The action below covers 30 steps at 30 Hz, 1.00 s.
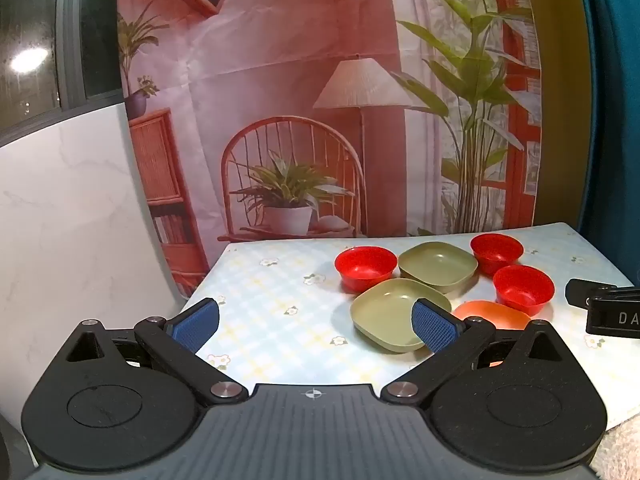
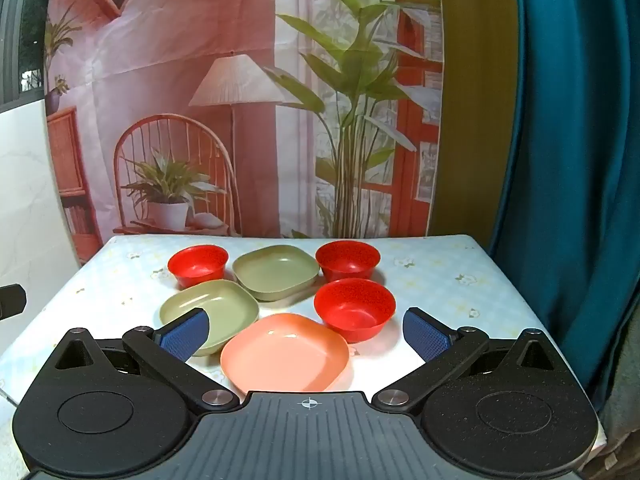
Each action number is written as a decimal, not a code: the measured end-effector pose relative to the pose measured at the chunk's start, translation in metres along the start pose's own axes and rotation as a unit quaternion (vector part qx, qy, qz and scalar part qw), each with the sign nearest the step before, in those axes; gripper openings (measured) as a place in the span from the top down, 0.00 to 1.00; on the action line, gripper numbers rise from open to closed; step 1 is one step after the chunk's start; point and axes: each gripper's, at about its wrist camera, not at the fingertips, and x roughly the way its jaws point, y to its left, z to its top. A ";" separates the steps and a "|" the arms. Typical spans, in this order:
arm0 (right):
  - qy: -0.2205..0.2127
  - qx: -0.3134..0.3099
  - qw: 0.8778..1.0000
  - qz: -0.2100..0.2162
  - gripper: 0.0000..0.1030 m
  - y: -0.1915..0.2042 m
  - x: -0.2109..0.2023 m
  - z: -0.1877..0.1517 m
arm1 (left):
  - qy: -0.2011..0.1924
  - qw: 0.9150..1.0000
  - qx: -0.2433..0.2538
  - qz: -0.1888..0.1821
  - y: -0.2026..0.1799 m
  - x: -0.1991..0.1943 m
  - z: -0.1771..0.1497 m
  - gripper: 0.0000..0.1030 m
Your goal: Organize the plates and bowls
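Three red bowls stand on the table: one at the back left (image 2: 198,264), one at the back right (image 2: 347,259) and one nearer (image 2: 354,309). Two olive-green square plates lie among them, a far one (image 2: 276,271) and a near one (image 2: 210,309). A salmon-pink plate (image 2: 286,351) lies closest. My right gripper (image 2: 306,334) hangs open above the pink plate with nothing held. My left gripper (image 1: 316,326) is open too, left of the dishes; its right finger overlaps the near green plate (image 1: 386,314) in view. The right gripper's black body (image 1: 608,308) shows at the left wrist view's right edge.
The table (image 2: 440,280) wears a pale checked cloth with small flowers. A printed backdrop of a chair, lamp and plants (image 2: 240,100) hangs behind it. A teal curtain (image 2: 568,140) falls at the right, a white marble-look wall (image 1: 72,208) at the left.
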 end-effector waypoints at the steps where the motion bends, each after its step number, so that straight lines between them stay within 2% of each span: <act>1: 0.001 0.002 1.000 0.001 0.00 0.000 0.000 0.000 | -0.003 1.000 0.000 0.000 0.000 0.000 0.000 0.00; 30: -0.001 0.000 1.000 0.003 0.00 0.002 0.000 0.000 | 0.006 1.000 -0.002 0.002 -0.003 0.001 -0.001 0.00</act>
